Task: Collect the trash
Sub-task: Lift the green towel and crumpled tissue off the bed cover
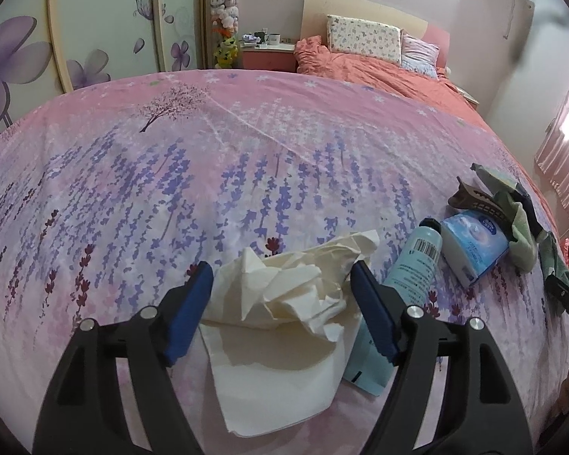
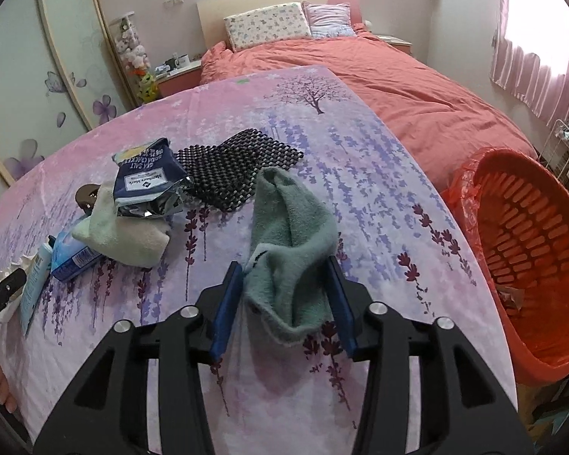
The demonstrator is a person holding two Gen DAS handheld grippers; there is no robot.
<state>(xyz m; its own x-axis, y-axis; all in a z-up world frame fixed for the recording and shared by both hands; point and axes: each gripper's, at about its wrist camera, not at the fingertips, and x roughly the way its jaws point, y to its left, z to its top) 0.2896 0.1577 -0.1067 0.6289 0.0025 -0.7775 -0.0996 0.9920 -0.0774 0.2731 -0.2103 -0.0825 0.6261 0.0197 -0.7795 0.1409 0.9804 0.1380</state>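
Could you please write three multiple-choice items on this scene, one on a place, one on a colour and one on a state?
1. Where is the crumpled tissue?
A. in the basket
B. between the left gripper jaws
C. on the pillow

2. What colour is the basket?
A. orange-red
B. white
C. blue

3. How do the right gripper jaws stand around the green sock?
A. clamped flat together
B. apart, one on each side of the sock
C. far from the sock

Answers:
1. B, the tissue lies on the bedspread between the blue pads.
2. A, its slatted wall is orange-red.
3. B, the sock sits in the gap between them.
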